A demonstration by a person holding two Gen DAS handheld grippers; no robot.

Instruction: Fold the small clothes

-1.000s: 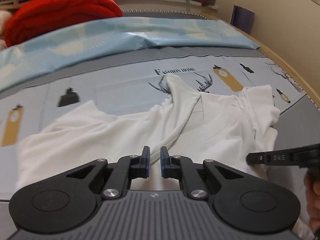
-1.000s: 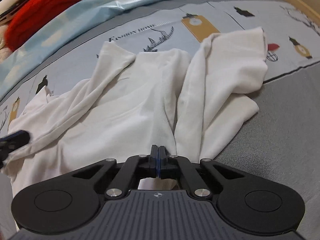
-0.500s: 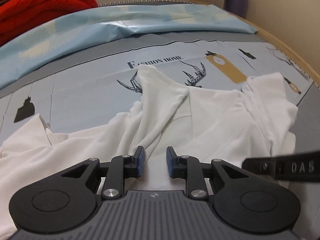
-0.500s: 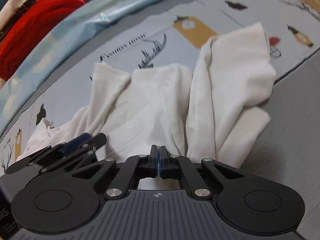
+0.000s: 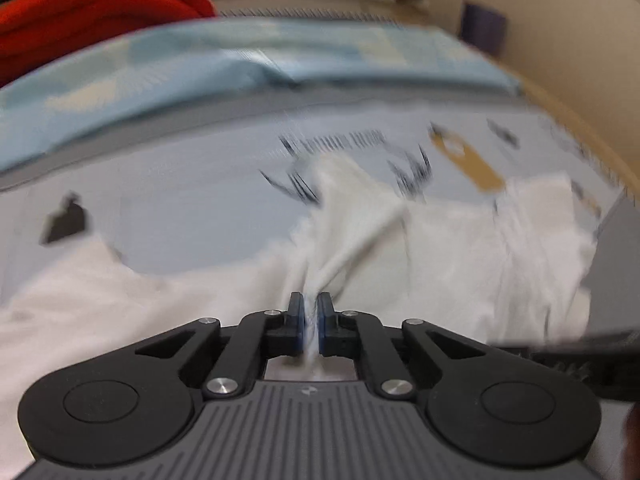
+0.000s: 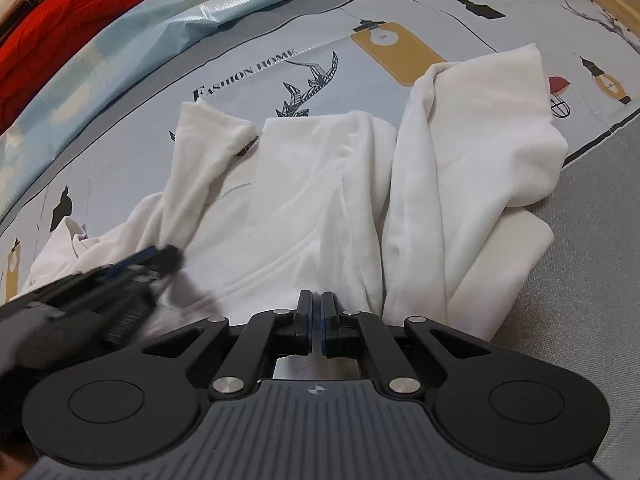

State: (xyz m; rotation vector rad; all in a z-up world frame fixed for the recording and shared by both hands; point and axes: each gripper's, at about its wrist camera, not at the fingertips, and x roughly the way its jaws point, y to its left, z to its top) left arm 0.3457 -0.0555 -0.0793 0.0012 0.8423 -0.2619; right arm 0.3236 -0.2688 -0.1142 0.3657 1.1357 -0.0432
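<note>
Two tools (image 5: 311,312) (image 6: 316,312) on garment (image 6: 304,200); left view blurred.

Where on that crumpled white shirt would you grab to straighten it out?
Probably the near edge of the white shirt, coming in low from the front as the right gripper does. That edge lies thin against the printed bedsheet, so narrow fingers can close on it; the bunched fold on the right looks too thick to grip cleanly.

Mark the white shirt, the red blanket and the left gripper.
shirt (image 6: 304,184): right wrist view, on its flat middle panel.
red blanket (image 6: 76,24): right wrist view, on its folded bulk.
left gripper (image 5: 311,322): left wrist view, between its fingers.
</note>
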